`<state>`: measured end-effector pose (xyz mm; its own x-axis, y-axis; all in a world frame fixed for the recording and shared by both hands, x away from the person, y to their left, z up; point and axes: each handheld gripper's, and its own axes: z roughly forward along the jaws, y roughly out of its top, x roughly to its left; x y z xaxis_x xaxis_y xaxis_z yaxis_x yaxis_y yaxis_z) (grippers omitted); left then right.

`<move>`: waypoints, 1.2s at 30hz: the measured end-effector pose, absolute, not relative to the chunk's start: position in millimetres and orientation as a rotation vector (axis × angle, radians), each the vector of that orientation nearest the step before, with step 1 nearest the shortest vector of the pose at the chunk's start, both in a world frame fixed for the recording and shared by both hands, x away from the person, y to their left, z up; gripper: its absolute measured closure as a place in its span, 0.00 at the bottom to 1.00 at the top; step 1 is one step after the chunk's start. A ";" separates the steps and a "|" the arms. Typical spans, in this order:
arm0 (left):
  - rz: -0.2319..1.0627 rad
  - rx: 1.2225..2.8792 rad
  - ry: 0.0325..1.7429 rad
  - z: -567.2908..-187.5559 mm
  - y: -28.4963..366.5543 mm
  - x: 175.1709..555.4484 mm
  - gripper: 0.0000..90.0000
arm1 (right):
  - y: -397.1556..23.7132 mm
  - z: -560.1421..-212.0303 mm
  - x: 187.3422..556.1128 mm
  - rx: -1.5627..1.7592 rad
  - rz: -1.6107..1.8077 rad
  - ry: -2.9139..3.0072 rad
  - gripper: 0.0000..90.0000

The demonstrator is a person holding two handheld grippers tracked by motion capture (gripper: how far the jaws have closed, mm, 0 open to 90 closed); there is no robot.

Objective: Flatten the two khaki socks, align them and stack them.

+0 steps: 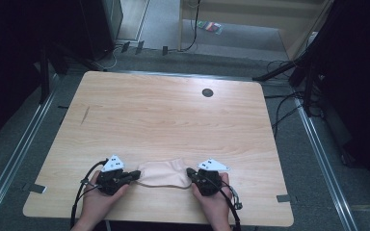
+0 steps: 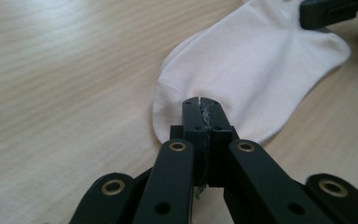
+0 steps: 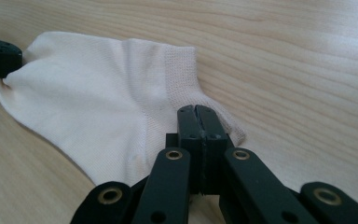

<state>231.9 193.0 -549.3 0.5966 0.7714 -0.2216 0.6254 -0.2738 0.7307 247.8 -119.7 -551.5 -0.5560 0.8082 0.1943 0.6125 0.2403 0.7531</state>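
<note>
A pale sock (image 1: 163, 173) lies flat near the desk's (image 1: 173, 120) front edge. The left tool (image 2: 200, 103) is clamped on its toe end, and the right tool (image 3: 196, 112) is clamped on its cuff end.

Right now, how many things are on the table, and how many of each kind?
Socks: 1, the pale sock lying flat on the wooden table.
Grippers: 2, the left gripper and the right gripper, one at each end of the sock, jaws shut.
Hands: 2, one behind each gripper.
Total: 5
</note>
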 end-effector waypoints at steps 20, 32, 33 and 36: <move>0.327 1.726 1.075 -531.9 228.4 226.4 0.45 | -142.2 -531.6 245.5 1.258 1.382 2.082 0.46; 0.434 1.600 1.165 -525.1 267.5 227.3 0.16 | -175.9 -517.4 251.7 1.267 1.393 2.001 0.15; 0.446 1.598 1.176 -525.5 270.6 227.1 0.15 | -178.8 -516.6 252.0 1.290 1.389 1.993 0.15; 0.455 1.587 1.196 -526.1 278.6 227.2 0.15 | -188.7 -515.3 253.9 1.312 1.376 1.973 0.15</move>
